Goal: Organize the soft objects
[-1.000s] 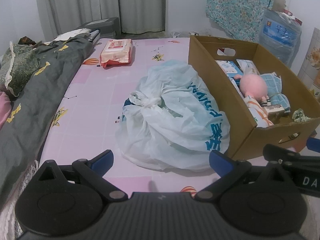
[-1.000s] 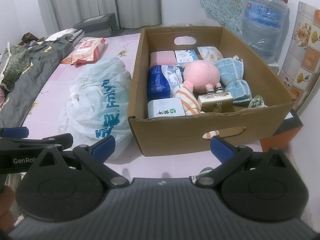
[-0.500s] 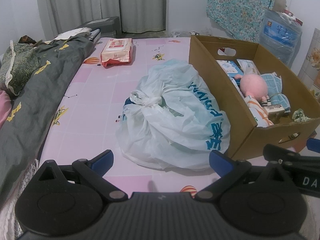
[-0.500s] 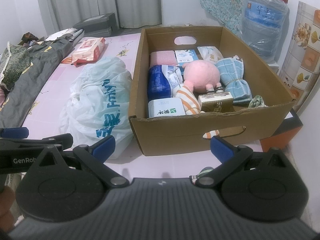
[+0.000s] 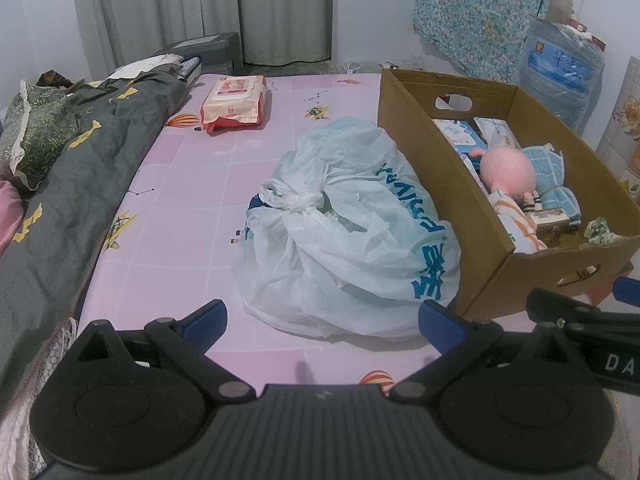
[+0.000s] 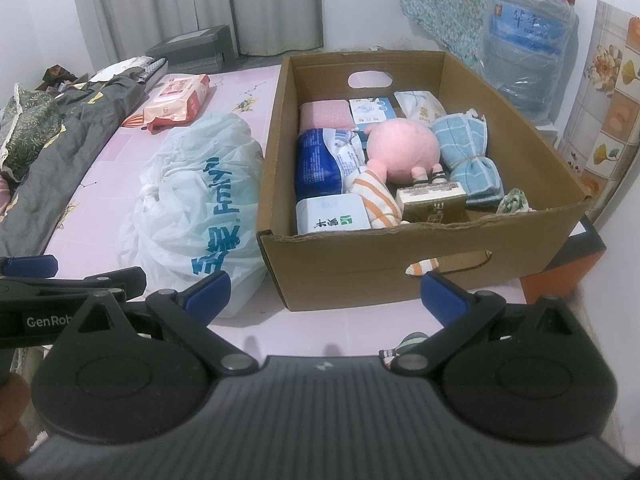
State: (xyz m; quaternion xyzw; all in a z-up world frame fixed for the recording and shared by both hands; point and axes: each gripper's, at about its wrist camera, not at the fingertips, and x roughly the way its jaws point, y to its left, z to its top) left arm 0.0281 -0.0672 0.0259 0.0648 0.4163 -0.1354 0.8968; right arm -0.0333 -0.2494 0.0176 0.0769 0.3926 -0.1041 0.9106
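A cardboard box (image 6: 400, 268) stands on the pink bed (image 5: 180, 208) and holds a pink plush (image 6: 400, 146), a blue towel roll (image 6: 470, 156), a striped orange cloth (image 6: 378, 200) and several tissue packs. The box also shows at the right of the left wrist view (image 5: 424, 152). A tied white plastic bag (image 5: 344, 232) lies against the box's left side; it also shows in the right wrist view (image 6: 200, 200). My left gripper (image 5: 322, 322) is open and empty, just short of the bag. My right gripper (image 6: 324, 292) is open and empty, in front of the box.
A pack of wet wipes (image 5: 234, 102) lies at the far side of the bed. A dark grey duvet (image 5: 60, 184) runs along the left edge. A water bottle (image 6: 528, 44) stands behind the box. An orange-and-black object (image 6: 568, 268) sits to the box's right.
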